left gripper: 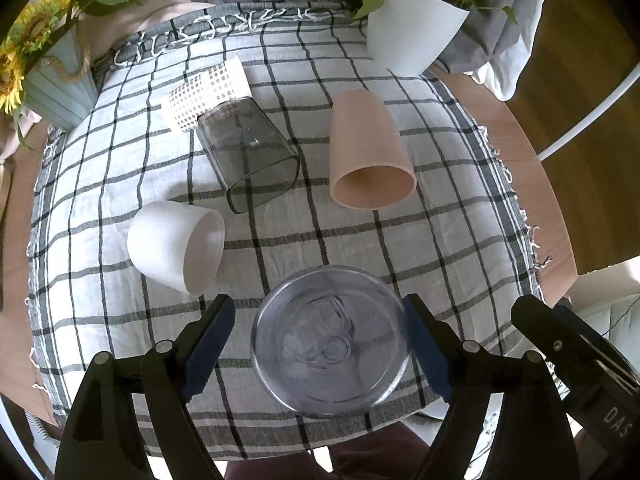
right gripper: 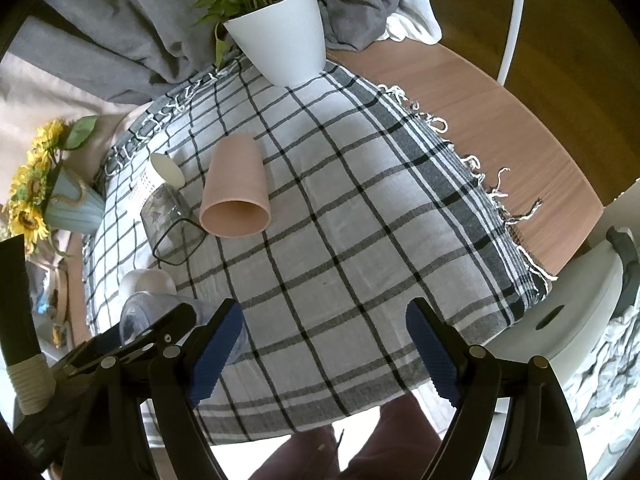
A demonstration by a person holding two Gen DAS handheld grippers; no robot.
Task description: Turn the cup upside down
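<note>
A clear glass cup point(left gripper: 330, 342) stands base up on the checked cloth point(left gripper: 440, 208), between the fingers of my left gripper point(left gripper: 320, 348). The jaws are open; the right pad point(left gripper: 426, 350) is close to the cup, the left pad point(left gripper: 210, 346) stands off it. In the right wrist view the clear cup point(right gripper: 138, 314) shows at the far left behind the left gripper. My right gripper point(right gripper: 324, 352) is open and empty above the cloth's near edge. A pink cup point(left gripper: 368, 152) point(right gripper: 236, 196), a smoky square glass point(left gripper: 250, 152), a white cup point(left gripper: 176, 246) and a dotted white cup point(left gripper: 208, 90) lie on their sides.
A white plant pot point(left gripper: 412, 36) point(right gripper: 284, 36) stands at the back right of the cloth. A pale blue vase of sunflowers point(left gripper: 52, 84) point(right gripper: 72, 208) stands at the left. Bare wooden table point(right gripper: 500, 120) lies right of the cloth. A white stool point(right gripper: 580, 320) is at the right.
</note>
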